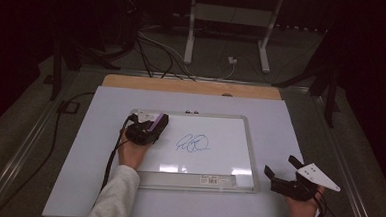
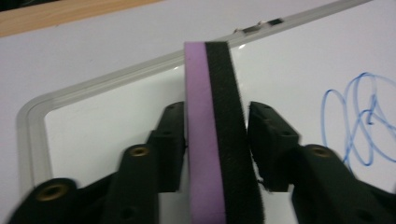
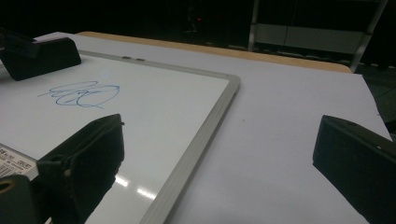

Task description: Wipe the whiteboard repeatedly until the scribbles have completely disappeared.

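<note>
Right gripper [image 1: 278,169] sits at the near right, over the bare table [image 1: 290,133] just off the whiteboard's right frame edge; jaws spread wide, nothing between them. In the right gripper view one jaw hangs over the board's near corner, the other over open table.

Left gripper [image 1: 152,124] is over the whiteboard [image 1: 220,132], near its far-left corner. The eraser [image 2: 215,140], purple foam on one side and black felt on the other, stands on edge between the jaws. In the left gripper view the left pad lies against the purple face; the right pad shows a thin gap to the felt. So jaws partly apart, not clamping.

Blue scribble [image 1: 193,143] sits mid-board, just right of the eraser, apart from it. Clear white surface runs from the scribble to the right frame and down to the near frame, where a barcode label [image 1: 217,180] sits.

Board lies well inside the table on every side. Beyond the far edge: wooden strip [image 1: 192,86], then floor with cables [image 1: 158,56] and a white stand [image 1: 227,35].
</note>
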`<action>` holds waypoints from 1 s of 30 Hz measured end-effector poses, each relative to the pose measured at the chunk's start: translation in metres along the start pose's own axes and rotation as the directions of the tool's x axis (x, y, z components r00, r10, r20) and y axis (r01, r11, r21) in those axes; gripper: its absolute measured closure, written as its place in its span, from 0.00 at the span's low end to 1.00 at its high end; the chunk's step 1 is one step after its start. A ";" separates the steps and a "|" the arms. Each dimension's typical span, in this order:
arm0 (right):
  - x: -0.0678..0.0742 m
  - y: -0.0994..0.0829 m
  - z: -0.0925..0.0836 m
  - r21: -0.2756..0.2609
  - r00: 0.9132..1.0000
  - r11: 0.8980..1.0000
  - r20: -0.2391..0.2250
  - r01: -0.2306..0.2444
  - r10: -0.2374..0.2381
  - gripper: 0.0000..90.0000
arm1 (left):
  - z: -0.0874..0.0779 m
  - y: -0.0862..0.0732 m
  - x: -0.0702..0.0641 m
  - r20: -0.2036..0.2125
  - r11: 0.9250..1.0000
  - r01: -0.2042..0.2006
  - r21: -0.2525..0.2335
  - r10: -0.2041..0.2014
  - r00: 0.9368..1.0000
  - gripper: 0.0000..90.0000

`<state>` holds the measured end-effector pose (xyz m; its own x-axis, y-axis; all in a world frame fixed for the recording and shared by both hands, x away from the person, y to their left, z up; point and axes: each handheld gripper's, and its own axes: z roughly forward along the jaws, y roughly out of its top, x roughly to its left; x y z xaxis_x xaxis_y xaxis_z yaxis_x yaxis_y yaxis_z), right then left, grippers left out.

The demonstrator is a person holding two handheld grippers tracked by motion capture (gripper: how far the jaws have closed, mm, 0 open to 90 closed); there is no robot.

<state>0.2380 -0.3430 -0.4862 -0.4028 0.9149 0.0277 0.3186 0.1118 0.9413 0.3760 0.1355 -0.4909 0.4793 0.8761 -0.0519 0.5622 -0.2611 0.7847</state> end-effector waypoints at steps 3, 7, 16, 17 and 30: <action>0.000 0.000 0.000 0.000 1.000 1.000 0.001 -0.002 0.002 0.02 | -0.003 0.001 0.002 0.013 1.000 0.022 -0.015 -0.022 1.000 0.62; 0.000 0.000 0.000 0.003 1.000 1.000 0.001 0.002 -0.002 0.02 | -0.005 0.002 -0.001 -0.007 1.000 0.010 -0.019 -0.010 1.000 0.68; 0.001 0.000 0.001 0.005 1.000 1.000 0.002 0.006 -0.006 0.02 | -0.005 0.004 -0.018 -0.025 0.997 -0.080 -0.023 0.080 0.997 0.73; 0.001 0.000 0.001 0.005 1.000 1.000 0.002 0.007 -0.007 0.02 | -0.004 0.005 -0.021 -0.022 0.995 -0.094 -0.018 0.093 0.995 0.74; 0.000 0.000 0.000 0.003 1.000 1.000 0.005 0.009 -0.009 0.02 | 0.001 0.011 -0.055 -0.012 0.976 -0.217 0.012 0.217 0.976 0.74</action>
<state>0.2381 -0.3427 -0.4860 -0.4017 0.9156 0.0179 0.3180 0.1211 0.9403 0.3564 0.0841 -0.4800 0.5818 0.8034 0.1267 0.4531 -0.4495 0.7698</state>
